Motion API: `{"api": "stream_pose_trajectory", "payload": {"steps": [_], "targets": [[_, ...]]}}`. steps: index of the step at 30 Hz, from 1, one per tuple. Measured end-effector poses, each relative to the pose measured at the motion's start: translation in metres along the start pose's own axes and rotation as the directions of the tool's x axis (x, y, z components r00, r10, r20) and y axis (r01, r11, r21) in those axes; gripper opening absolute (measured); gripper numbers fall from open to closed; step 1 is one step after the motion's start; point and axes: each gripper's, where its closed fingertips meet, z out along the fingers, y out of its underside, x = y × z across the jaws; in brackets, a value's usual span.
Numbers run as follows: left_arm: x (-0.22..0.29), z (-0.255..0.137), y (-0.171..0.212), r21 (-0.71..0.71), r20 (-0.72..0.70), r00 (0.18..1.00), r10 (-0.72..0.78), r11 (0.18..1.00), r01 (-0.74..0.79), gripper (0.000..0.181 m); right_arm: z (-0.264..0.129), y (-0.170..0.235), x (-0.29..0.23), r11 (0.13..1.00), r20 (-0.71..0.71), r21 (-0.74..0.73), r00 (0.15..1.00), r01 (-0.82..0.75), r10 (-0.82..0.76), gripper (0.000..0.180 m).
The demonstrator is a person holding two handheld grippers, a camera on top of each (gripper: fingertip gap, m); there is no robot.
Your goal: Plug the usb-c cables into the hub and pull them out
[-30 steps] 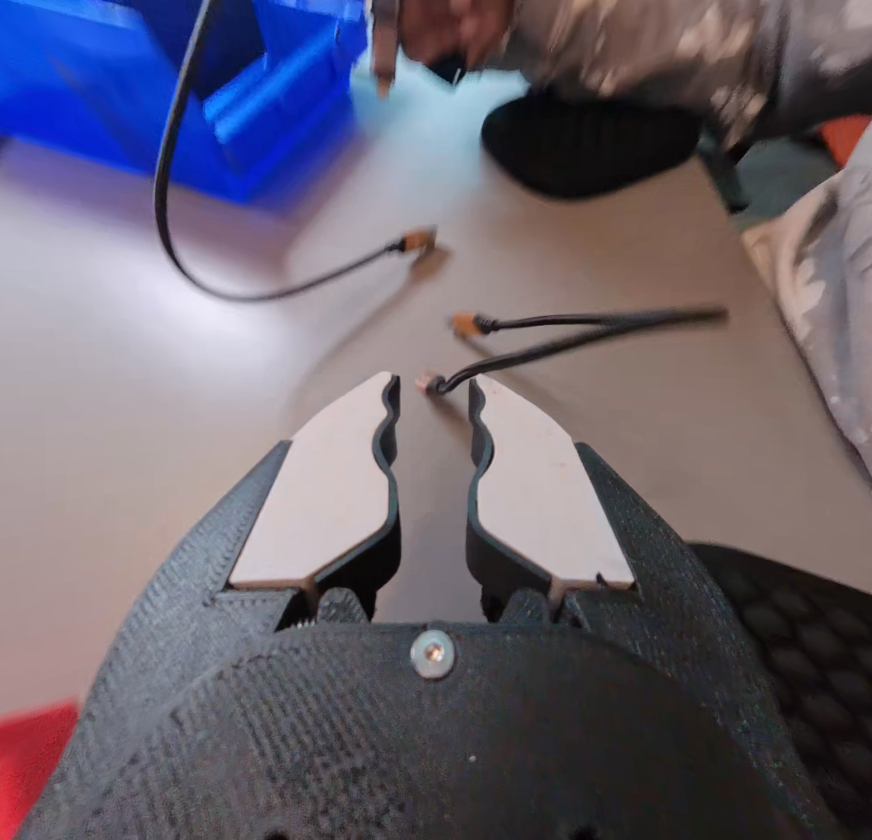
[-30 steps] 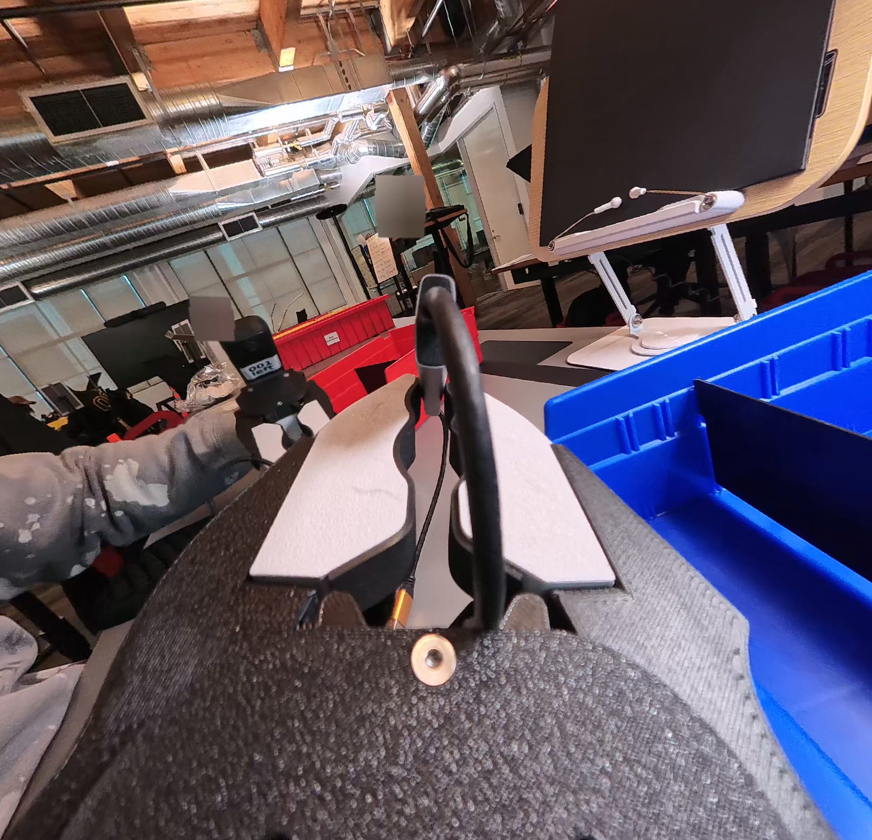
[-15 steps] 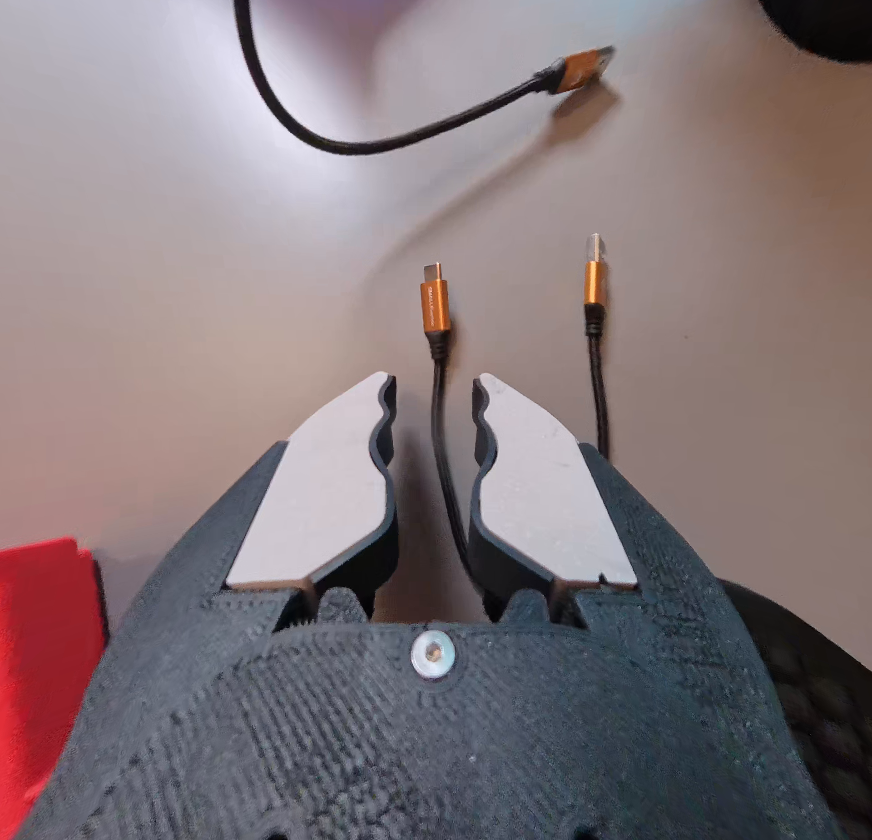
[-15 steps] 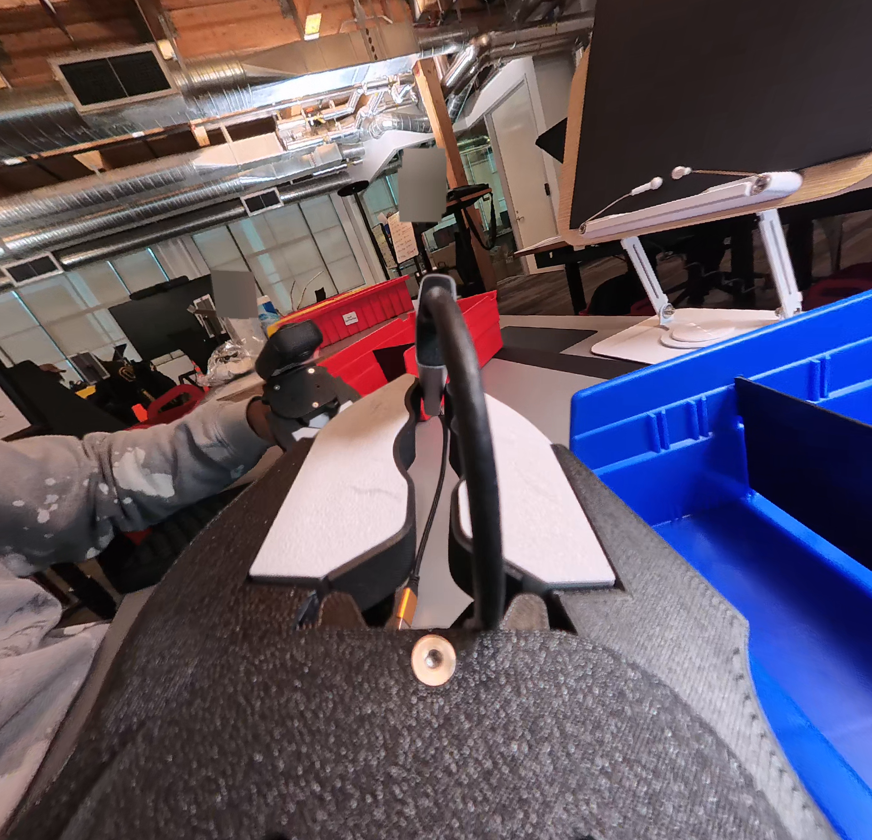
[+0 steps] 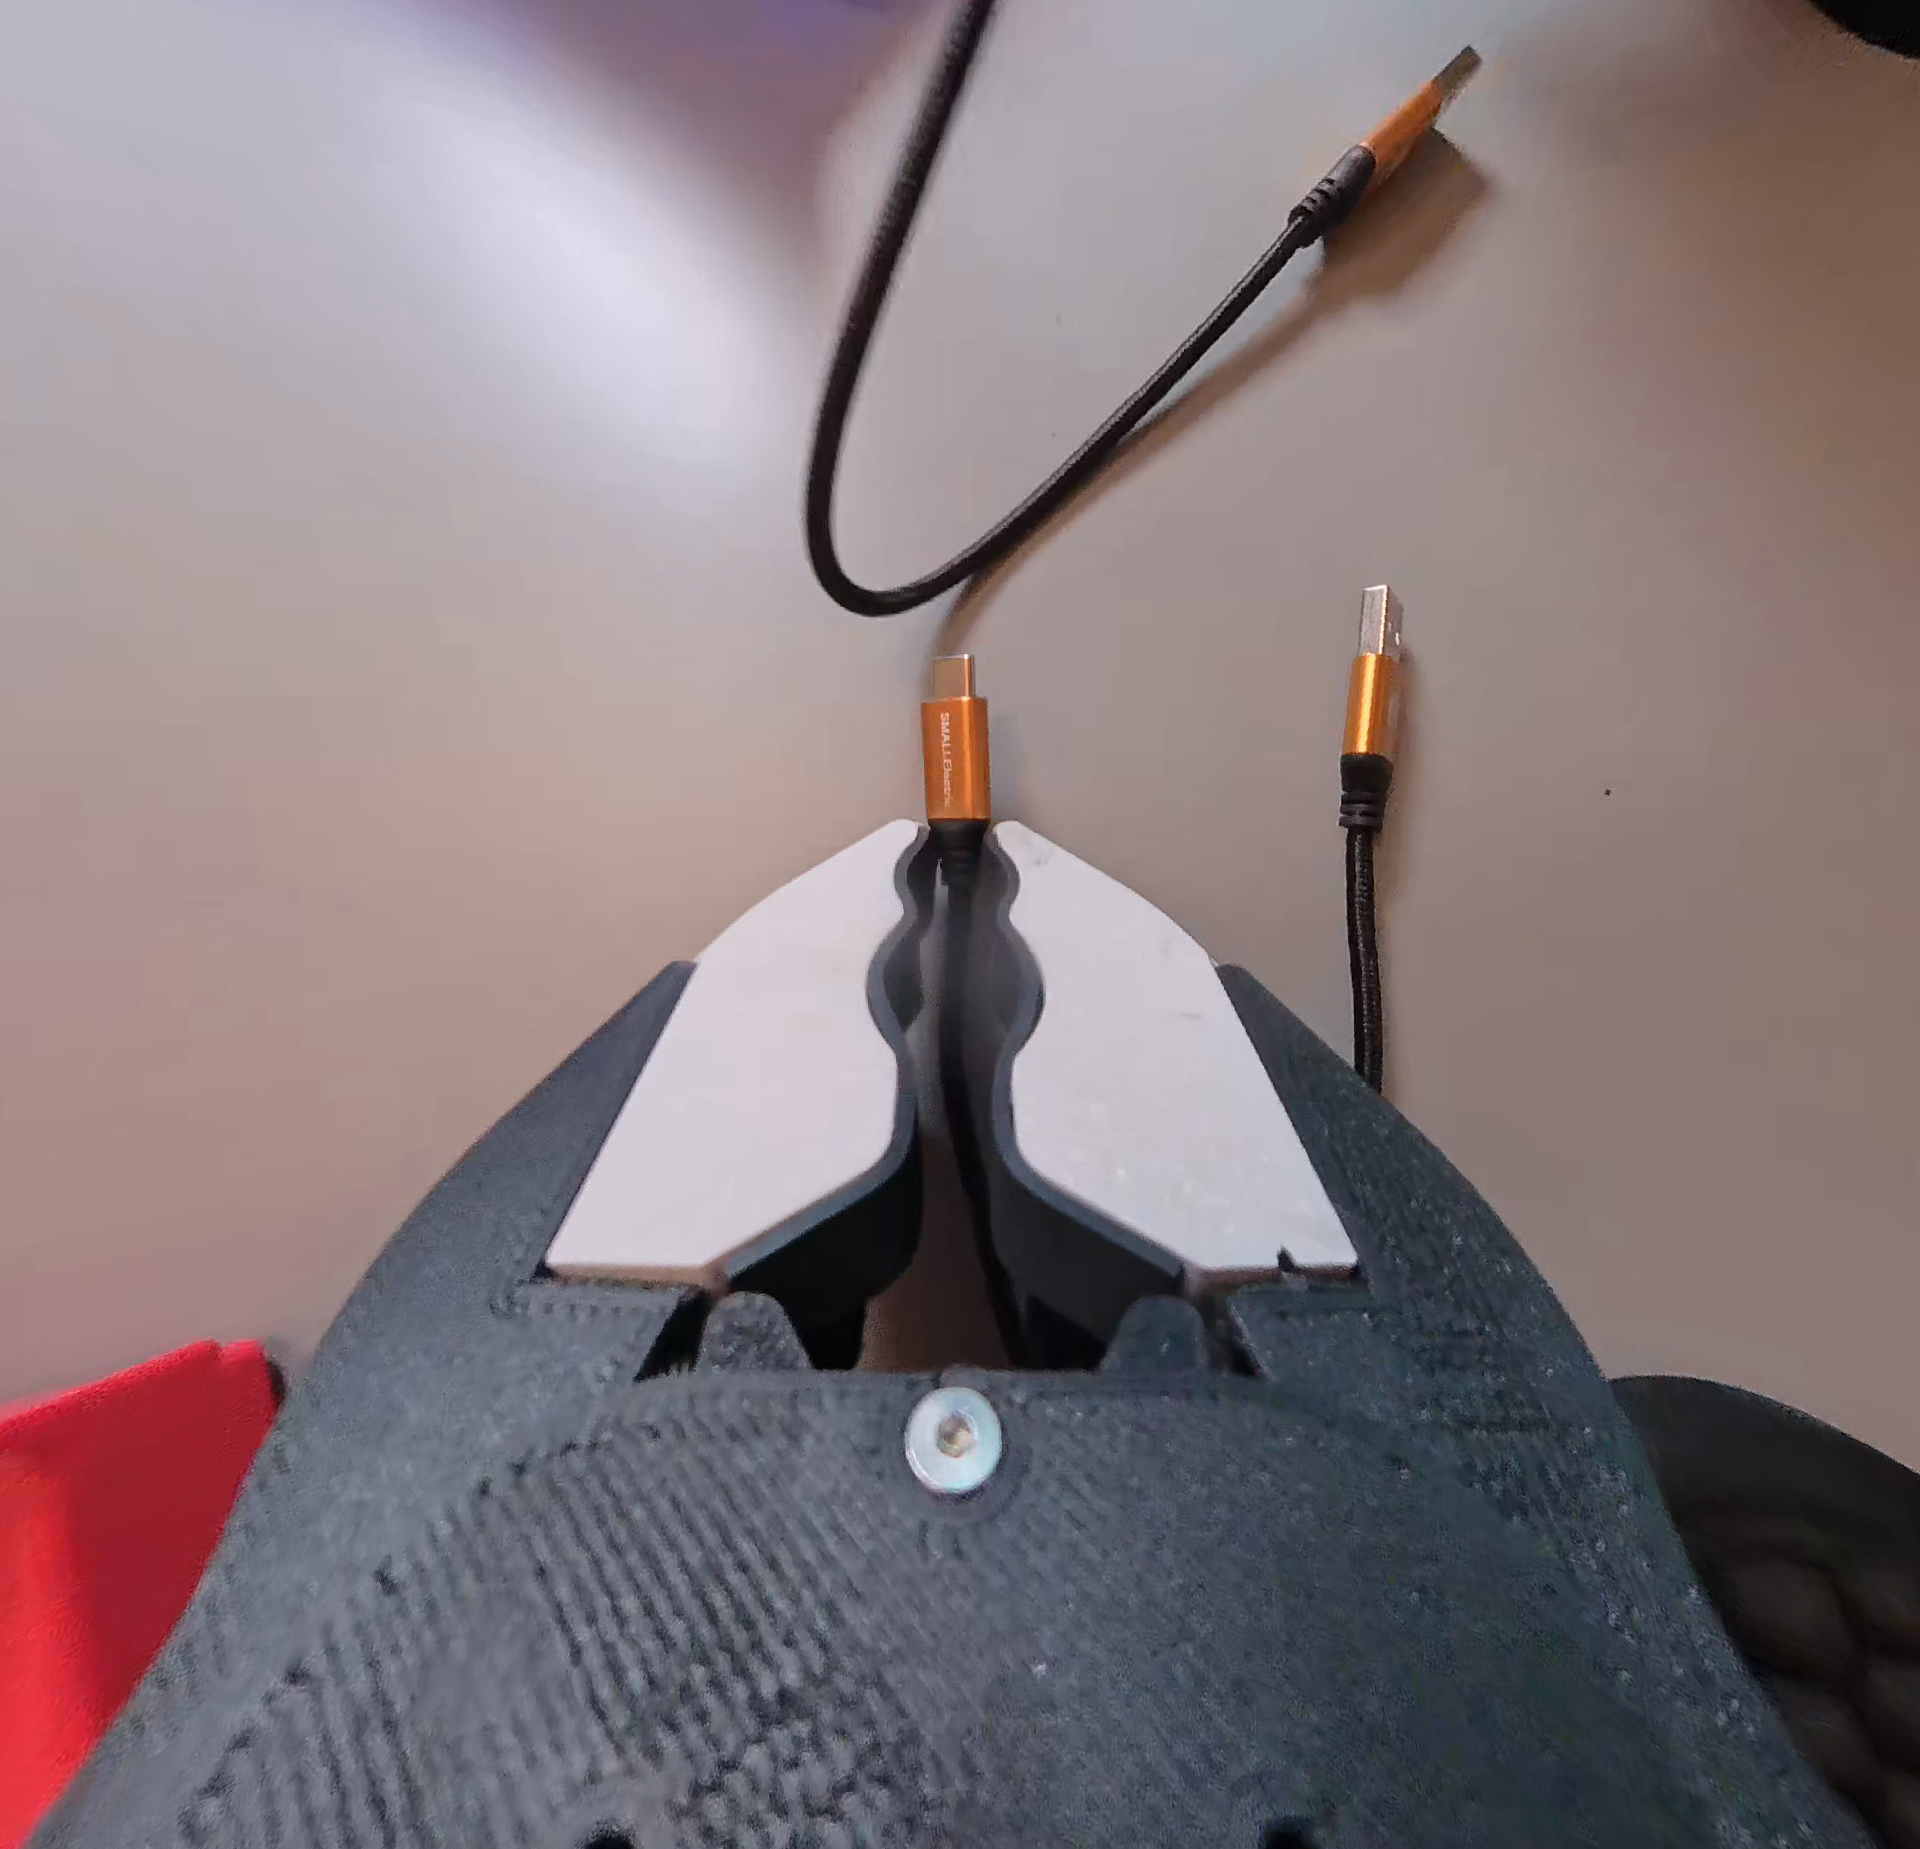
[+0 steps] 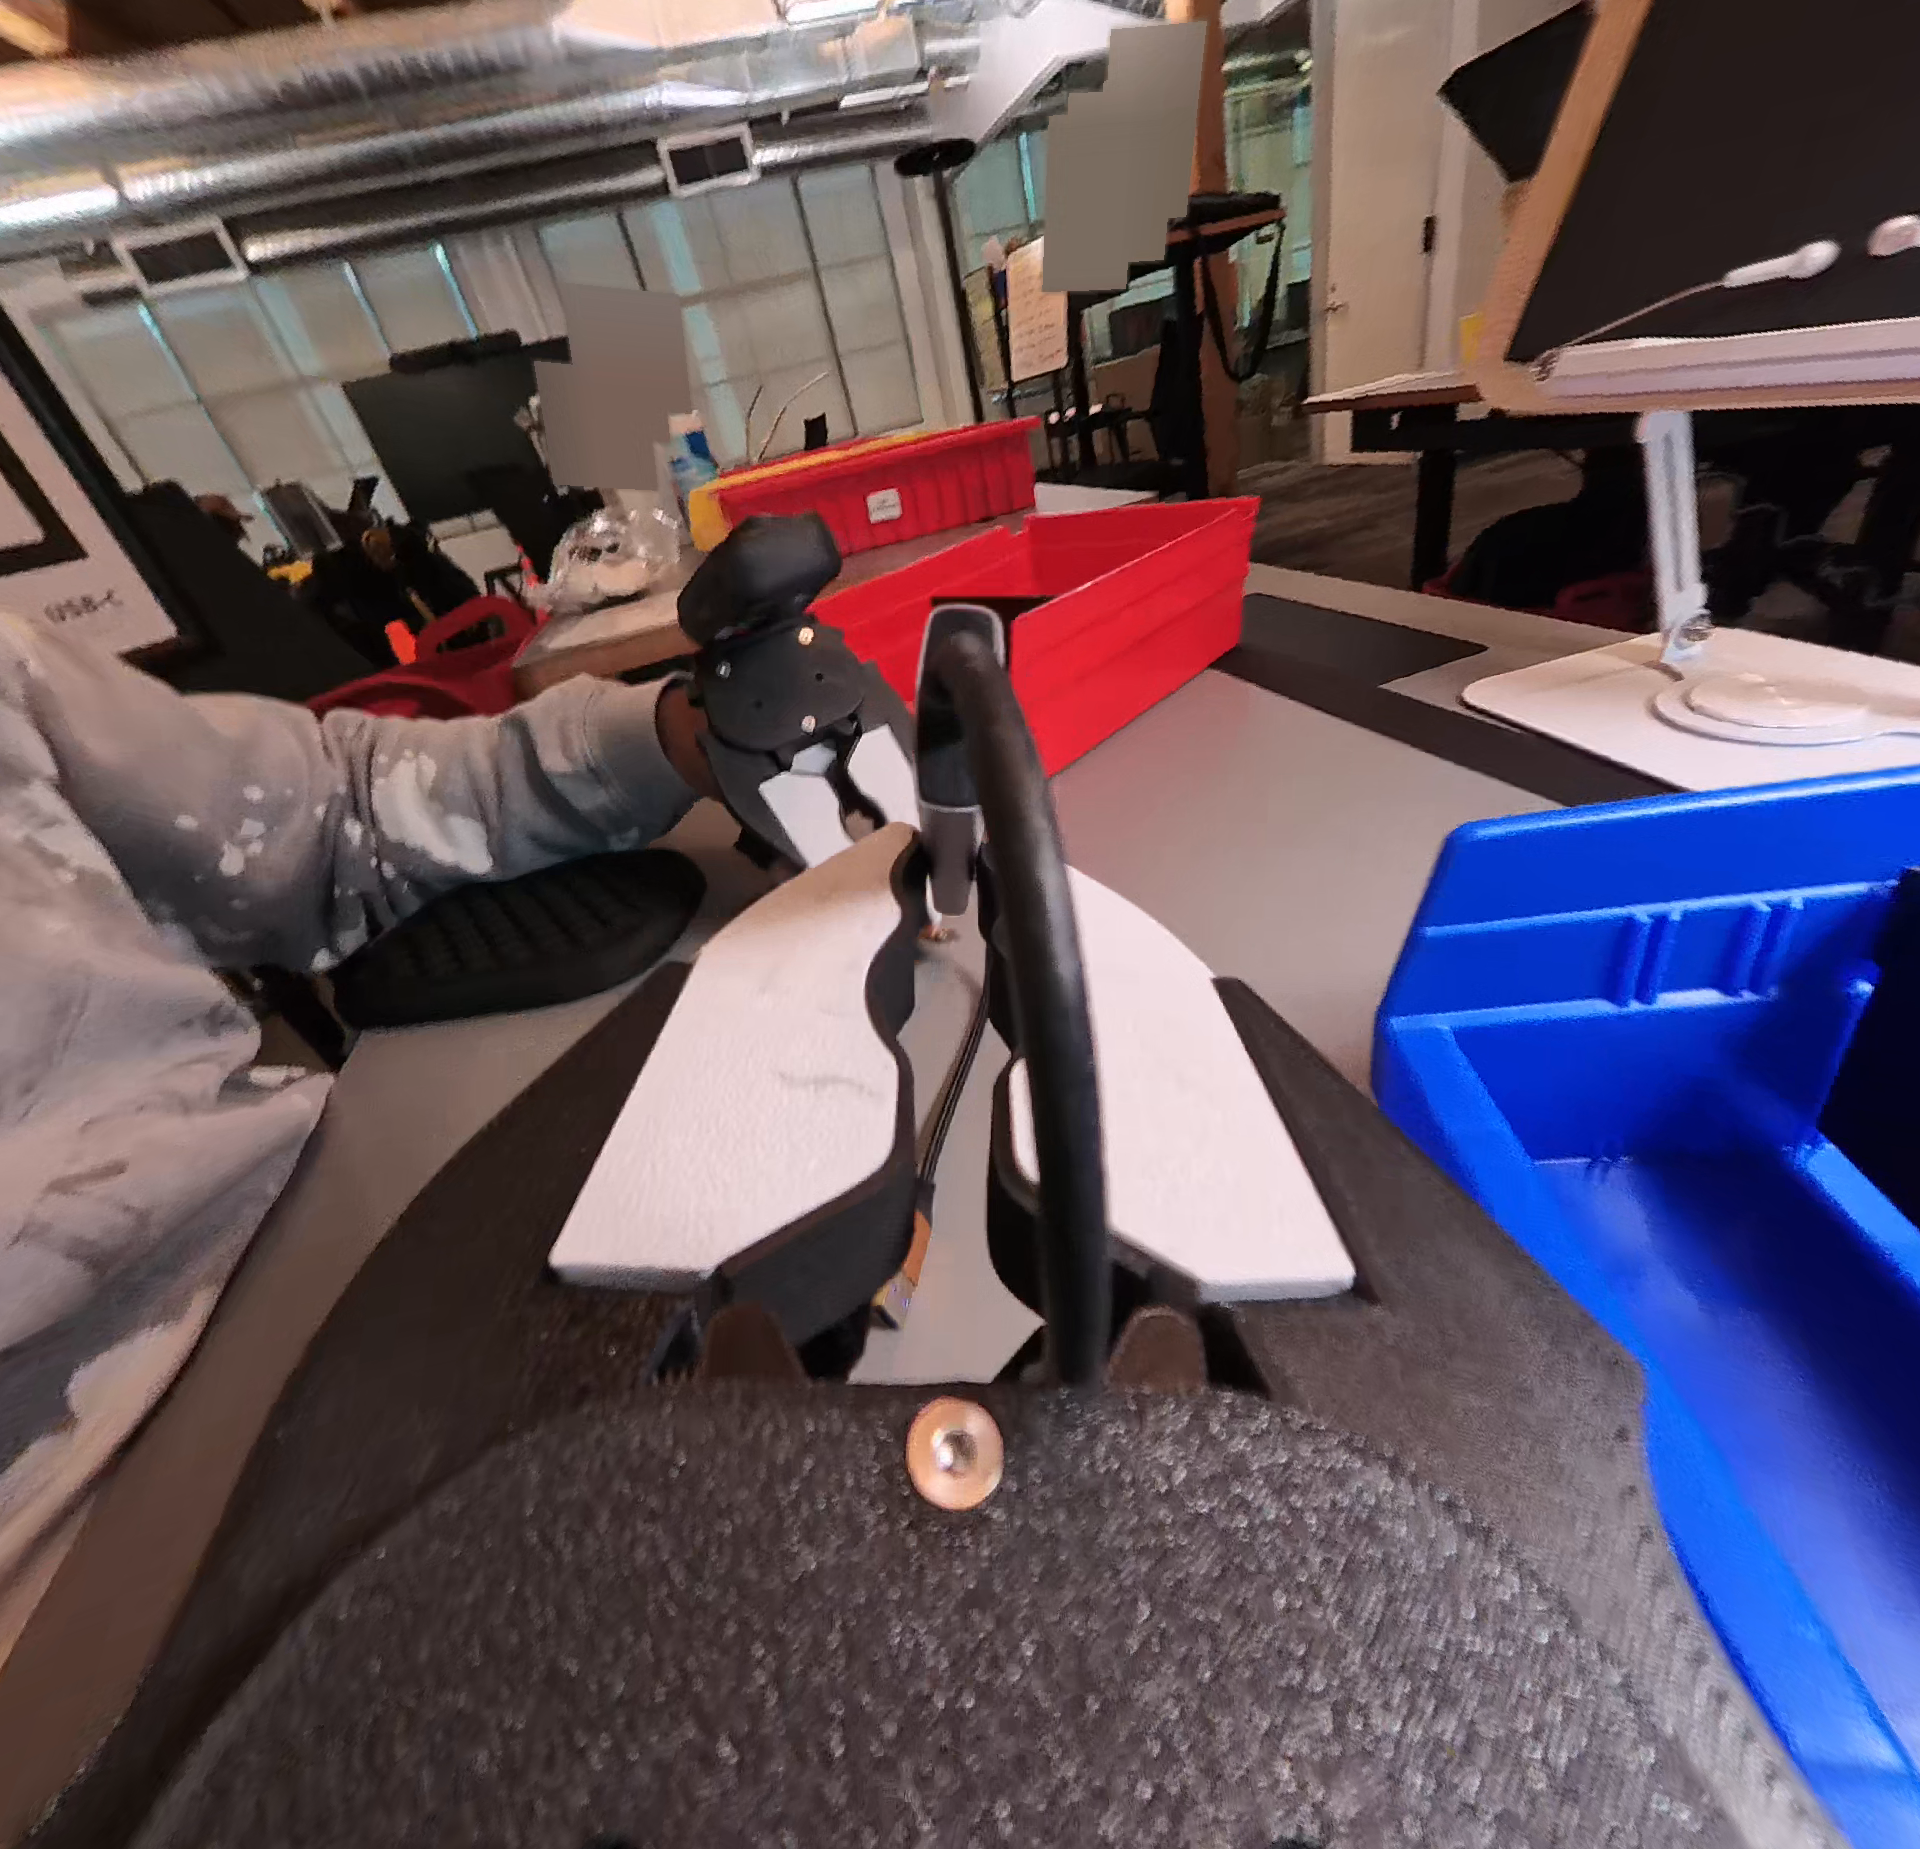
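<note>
In the left wrist view my left gripper [image 5: 956, 841] is shut on a black braided cable just behind its orange USB-C plug [image 5: 954, 750], which sticks out past the fingertips over the grey table [image 5: 364, 656]. A second orange plug [image 5: 1371, 693] lies to its right. A third orange plug [image 5: 1411, 124] lies farther off on a looping cable [image 5: 862, 397]. In the right wrist view my right gripper [image 6: 951, 869] is shut on a slim grey hub [image 6: 948, 750], held upright, with its thick black cable [image 6: 1044, 926] arching back. The left gripper [image 6: 795, 760] shows just left of the hub.
A blue bin [image 6: 1662, 1072] stands close on the right. A red bin [image 6: 1101, 604] is behind the hub and shows in the left wrist view [image 5: 104, 1487]. A black mesh pad [image 6: 520, 932] lies by the person's sleeve [image 6: 312, 812]. A white stand [image 6: 1766, 698] is at far right. My hands' fingertips stand some 20 cm from each other.
My left gripper has closed on the cable behind the USB-C plug. In the right wrist view the left gripper has come closer to the hub, and the view has tipped down.
</note>
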Motion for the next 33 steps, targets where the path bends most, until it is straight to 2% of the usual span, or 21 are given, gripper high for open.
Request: {"api": "stream_pose_trajectory", "payload": {"steps": [1, 3, 5, 8, 12, 14, 17, 19, 22, 24, 28, 30, 33], "targets": [[-0.001, -0.002, 0.002, -0.005, 0.015, 1.000, 0.001, 1.000, -0.001, 0.009, 0.000, 0.002, -0.004, 0.999, 0.017, -0.033, 1.000, 0.025, -0.024, 0.009], [-0.005, -0.010, 0.001, -0.005, 0.048, 0.999, 0.015, 1.000, -0.015, 0.013, -0.001, 0.005, -0.010, 0.994, 0.042, -0.085, 0.997, 0.075, -0.072, 0.009], [-0.005, -0.023, -0.013, 0.069, 0.044, 0.999, 0.009, 0.998, -0.012, 0.022, -0.001, 0.006, -0.018, 0.985, 0.066, -0.133, 0.992, 0.111, -0.103, 0.009], [0.010, -0.042, -0.054, 0.244, -0.058, 0.998, 0.012, 0.970, 0.003, 0.025, 0.007, 0.002, -0.028, 0.973, 0.096, -0.170, 0.985, 0.157, -0.142, 0.009], [0.038, -0.048, -0.110, 0.394, -0.132, 0.982, 0.136, 0.916, -0.074, 0.035, 0.033, -0.016, -0.042, 0.951, 0.153, -0.236, 0.974, 0.198, -0.165, 0.009], [0.045, -0.058, -0.139, 0.475, -0.162, 0.974, 0.159, 0.878, -0.064, 0.031, 0.047, -0.033, -0.048, 0.940, 0.166, -0.249, 0.967, 0.231, -0.194, 0.009], [0.050, -0.075, -0.169, 0.565, -0.212, 0.962, 0.173, 0.825, -0.024, 0.010, 0.067, -0.063, -0.060, 0.956, 0.170, -0.185, 0.965, 0.229, -0.199, 0.008], [0.049, -0.090, -0.180, 0.650, -0.212, 0.961, 0.175, 0.760, 0.005, 0.010, 0.073, -0.081, -0.064, 0.971, 0.156, -0.089, 0.966, 0.222, -0.206, 0.009], [0.054, -0.107, -0.186, 0.762, -0.309, 0.942, 0.132, 0.627, 0.162, 0.009, 0.077, -0.084, -0.067, 0.987, 0.166, 0.017, 0.973, 0.161, -0.162, 0.010], [0.053, -0.102, -0.184, 0.787, -0.317, 0.944, 0.095, 0.582, 0.206, 0.009, 0.082, -0.073, -0.064, 0.987, 0.162, 0.013, 0.974, 0.157, -0.157, 0.012], [0.057, -0.096, -0.184, 0.787, -0.443, 0.895, 0.059, 0.504, 0.356, 0.009, 0.084, -0.062, -0.060, 0.989, 0.157, -0.009, 0.977, 0.144, -0.141, 0.012], [0.056, -0.089, -0.184, 0.781, -0.451, 0.892, 0.033, 0.498, 0.376, 0.009, 0.082, -0.058, -0.056, 0.987, 0.144, -0.040, 0.979, 0.154, -0.147, 0.012], [0.054, -0.075, -0.181, 0.747, -0.439, 0.899, -0.016, 0.550, 0.374, 0.010, 0.079, -0.047, -0.051, 0.980, 0.137, -0.126, 0.982, 0.151, -0.134, 0.010]]}}
